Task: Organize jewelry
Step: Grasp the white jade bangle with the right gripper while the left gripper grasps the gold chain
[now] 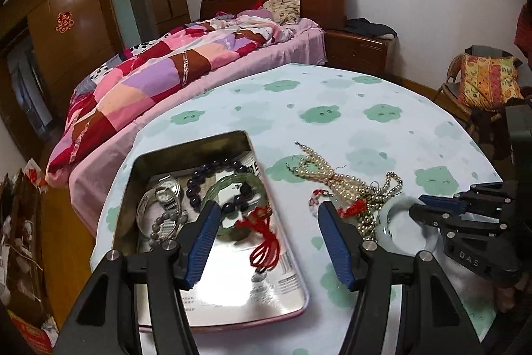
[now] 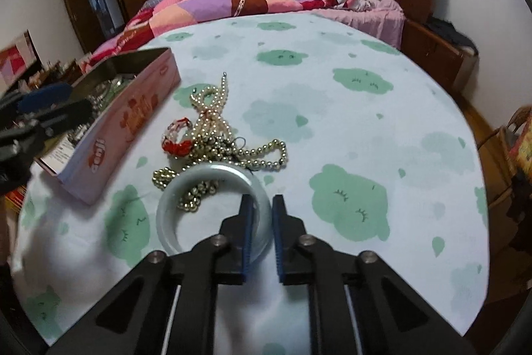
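Nearest the right wrist camera, the right gripper (image 2: 263,205) has its fingers narrowed onto the near-right wall of a pale translucent white bangle (image 2: 212,175), one finger inside the ring, one outside; pads appear to press on the wall. No earlier view to compare.

Bangle lies flat on the desk (image 2: 332,128), a round top under a pale cloth with green cloud prints. Judgement: rigid, smooth, probably jade-like or glass, so slippery and chip-prone. Gripping across the wall, as now, looks the best hold; lift level and set down gently.

Just beyond, touching and partly inside the ring: a tangled heap of gold and pearl bead strands (image 2: 216,128) with a red-and-white beaded piece (image 2: 178,135). Judgement: limp, prone to snag and trail; a strand may drag along with the bangle.

Left gripper (image 1: 266,238) hovers over the open metal tin with pink sides (image 1: 186,148), fingers wide, nothing between them. Tin holds a green bangle (image 1: 232,185), dark bead bracelet (image 1: 212,172), steel wristwatch (image 1: 166,192), red knotted tassel (image 1: 262,238).

Beyond the desk: bed with patchwork quilt (image 1: 149,69).
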Tool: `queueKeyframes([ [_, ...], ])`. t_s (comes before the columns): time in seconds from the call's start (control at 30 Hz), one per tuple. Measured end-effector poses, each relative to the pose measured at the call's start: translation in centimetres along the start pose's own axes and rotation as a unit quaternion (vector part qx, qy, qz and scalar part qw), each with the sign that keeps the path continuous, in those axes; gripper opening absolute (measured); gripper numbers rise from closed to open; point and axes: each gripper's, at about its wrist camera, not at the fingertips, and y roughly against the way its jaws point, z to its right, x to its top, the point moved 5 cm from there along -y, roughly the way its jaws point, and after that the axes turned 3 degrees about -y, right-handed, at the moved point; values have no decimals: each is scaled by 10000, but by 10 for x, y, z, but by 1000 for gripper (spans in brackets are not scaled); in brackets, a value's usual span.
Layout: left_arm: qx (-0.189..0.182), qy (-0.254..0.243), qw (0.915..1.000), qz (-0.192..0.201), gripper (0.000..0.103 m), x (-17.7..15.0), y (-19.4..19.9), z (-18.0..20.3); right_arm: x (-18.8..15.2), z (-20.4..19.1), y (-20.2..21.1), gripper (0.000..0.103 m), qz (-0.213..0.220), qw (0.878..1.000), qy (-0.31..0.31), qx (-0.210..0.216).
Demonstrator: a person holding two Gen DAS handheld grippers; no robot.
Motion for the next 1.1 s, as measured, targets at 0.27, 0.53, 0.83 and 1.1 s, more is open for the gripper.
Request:
queueKeyframes([
  [0.27, -205, -383, 9990, 75, 62, 14, -2, 28, 6, 15, 19, 13, 406, 9986, -328, 43],
  [0.53, -534, -727, 9957, -231, 61, 19, -27, 67, 8, 48, 23, 13, 487, 9963, -686, -197],
  [0.83, -740, -718, 9909, -869, 30, 9, -66, 84, 9, 55, 26, 14, 552, 9955, -743, -206],
  [1.1, -971, -484, 9919, -664, 4, 14, -47, 79, 11, 55, 32, 14, 655, 9951, -717, -198],
])
